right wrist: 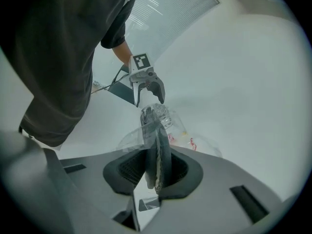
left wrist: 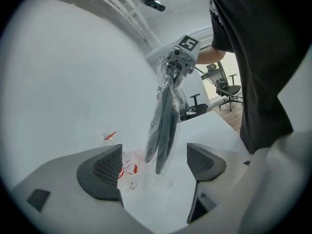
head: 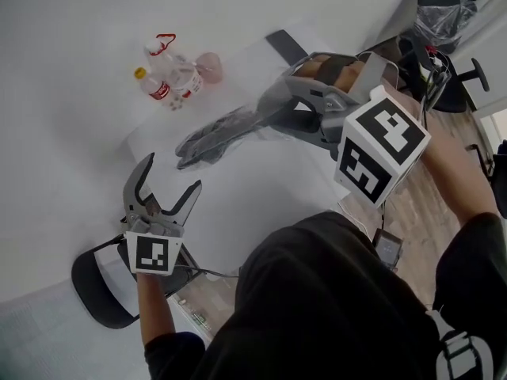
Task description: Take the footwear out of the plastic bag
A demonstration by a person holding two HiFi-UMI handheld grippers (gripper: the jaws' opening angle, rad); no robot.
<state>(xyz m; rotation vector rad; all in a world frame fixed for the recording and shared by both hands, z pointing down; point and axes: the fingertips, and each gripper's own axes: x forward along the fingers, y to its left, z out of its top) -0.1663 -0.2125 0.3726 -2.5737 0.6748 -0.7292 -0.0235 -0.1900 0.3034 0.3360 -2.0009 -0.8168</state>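
Over the white surface, my right gripper has its fingers clamped on the plastic bag, with the dark footwear hanging inside. My left gripper has its fingers apart, gripping nothing, near the bag's lower end. Bottles stand beyond.
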